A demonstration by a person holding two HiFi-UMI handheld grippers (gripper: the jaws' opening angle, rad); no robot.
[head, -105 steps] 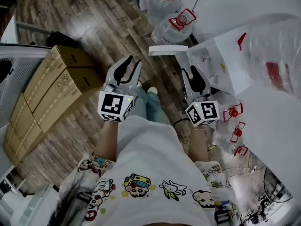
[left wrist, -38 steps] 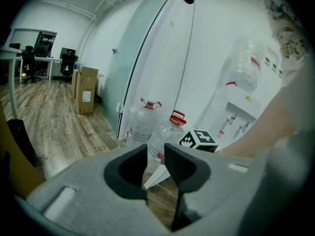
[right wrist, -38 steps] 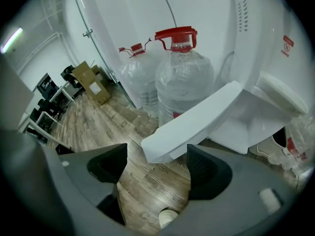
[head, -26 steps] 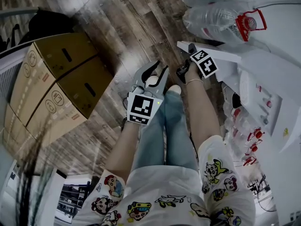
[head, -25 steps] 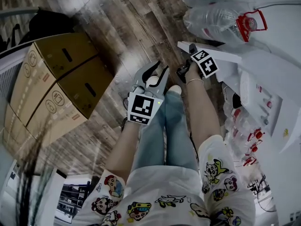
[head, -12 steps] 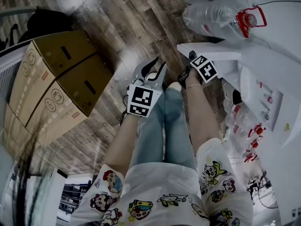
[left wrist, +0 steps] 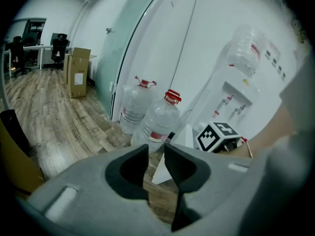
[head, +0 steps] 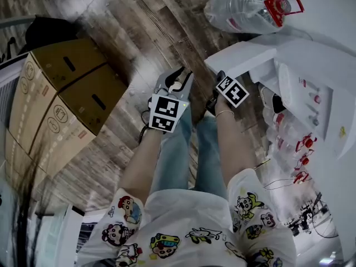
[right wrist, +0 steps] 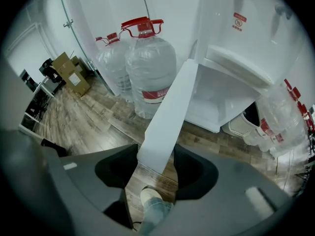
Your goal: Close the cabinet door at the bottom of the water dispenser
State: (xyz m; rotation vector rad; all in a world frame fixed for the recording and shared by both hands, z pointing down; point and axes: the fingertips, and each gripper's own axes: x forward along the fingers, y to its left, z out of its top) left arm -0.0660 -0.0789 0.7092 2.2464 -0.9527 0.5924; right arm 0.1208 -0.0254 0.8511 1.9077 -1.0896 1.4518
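The white cabinet door (right wrist: 170,114) stands swung open from the foot of the water dispenser (right wrist: 236,58). Its outer edge runs down between the jaws of my right gripper (right wrist: 155,168). Those jaws are closing, and their pads look to touch both faces of the door. In the head view, the right gripper (head: 214,97) points steeply down beside the door (head: 239,60). My left gripper (left wrist: 156,168) hovers to the left of it with a narrow gap between its jaws and nothing in them. It also shows over the person's leg as the left gripper (head: 177,78).
Large water bottles (right wrist: 147,73) with red caps stand on the wood floor beside the dispenser. More bottles (head: 245,7) lie at the top of the head view. Stacked cardboard boxes (head: 67,99) sit to the left. The person's shoe (right wrist: 150,198) is right under the right gripper.
The right gripper has slid along the door's edge toward the person. The left gripper has shifted a little and dropped. The door and dispenser now sit closer in the head view.
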